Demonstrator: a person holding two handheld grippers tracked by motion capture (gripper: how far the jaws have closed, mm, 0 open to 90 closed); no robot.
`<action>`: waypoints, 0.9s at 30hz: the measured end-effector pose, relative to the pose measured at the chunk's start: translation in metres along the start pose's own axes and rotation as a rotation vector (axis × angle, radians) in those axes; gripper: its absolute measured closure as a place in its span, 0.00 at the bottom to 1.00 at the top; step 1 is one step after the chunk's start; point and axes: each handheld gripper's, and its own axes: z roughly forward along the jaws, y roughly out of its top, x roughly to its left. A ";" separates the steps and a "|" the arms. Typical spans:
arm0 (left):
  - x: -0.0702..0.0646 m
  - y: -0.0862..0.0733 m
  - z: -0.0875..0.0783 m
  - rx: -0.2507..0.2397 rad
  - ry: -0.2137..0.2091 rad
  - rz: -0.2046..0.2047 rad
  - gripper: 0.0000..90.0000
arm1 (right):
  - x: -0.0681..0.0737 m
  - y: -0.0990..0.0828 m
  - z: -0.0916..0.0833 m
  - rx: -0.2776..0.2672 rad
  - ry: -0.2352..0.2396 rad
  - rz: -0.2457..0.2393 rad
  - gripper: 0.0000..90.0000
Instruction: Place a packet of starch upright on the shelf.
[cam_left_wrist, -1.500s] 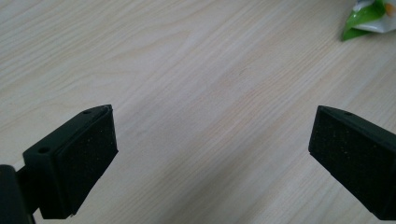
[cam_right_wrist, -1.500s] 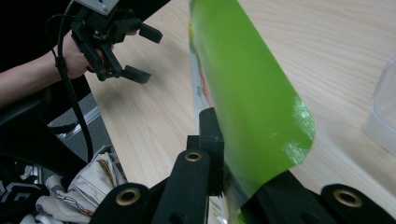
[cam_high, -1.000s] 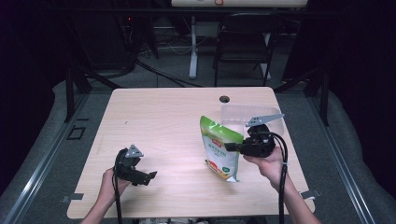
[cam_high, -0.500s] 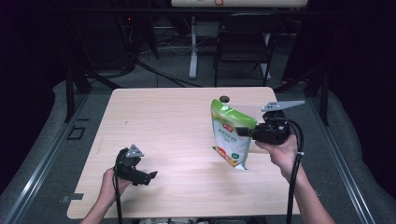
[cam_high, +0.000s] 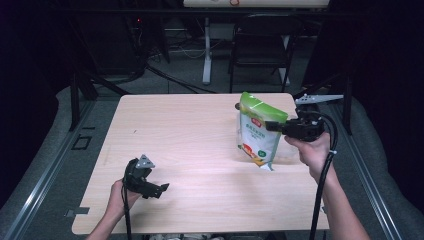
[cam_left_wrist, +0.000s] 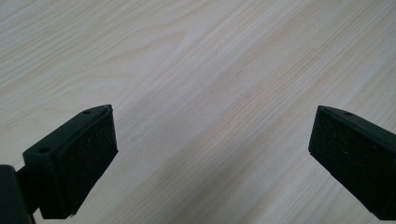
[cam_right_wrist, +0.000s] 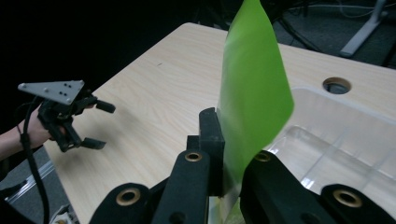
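Note:
A green snack pouch (cam_high: 259, 131) with a white printed front hangs upright over the right side of the wooden table (cam_high: 190, 140), its lower corner just above the surface. My right gripper (cam_high: 273, 126) is shut on the pouch's right edge. In the right gripper view the green pouch (cam_right_wrist: 252, 93) stands pinched between the jaws of the right gripper (cam_right_wrist: 224, 144). My left gripper (cam_high: 161, 190) rests near the table's front left, open with nothing between its jaws. The left gripper view looks past the spread left gripper (cam_left_wrist: 210, 154) at bare wood.
A clear plastic tub (cam_right_wrist: 345, 144) sits on the table just beyond the pouch in the right gripper view, with a round cable hole (cam_right_wrist: 336, 85) behind it. The left gripper (cam_right_wrist: 103, 126) shows far off there. A chair (cam_high: 260, 50) and desk legs stand behind the table.
My right gripper has carried the pouch up and toward the table's right edge, and the pouch now stands more upright. The left gripper has stayed where it was.

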 end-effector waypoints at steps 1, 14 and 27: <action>0.000 0.000 0.000 -0.001 -0.001 -0.004 0.01 | -0.002 0.002 -0.002 -0.007 -0.007 0.003 1.00; 0.000 0.000 0.000 0.000 -0.002 0.001 0.01 | -0.029 0.025 -0.024 -0.047 -0.117 0.055 1.00; 0.000 0.000 0.000 0.001 -0.005 -0.001 0.01 | -0.050 0.033 -0.042 -0.086 -0.216 0.097 1.00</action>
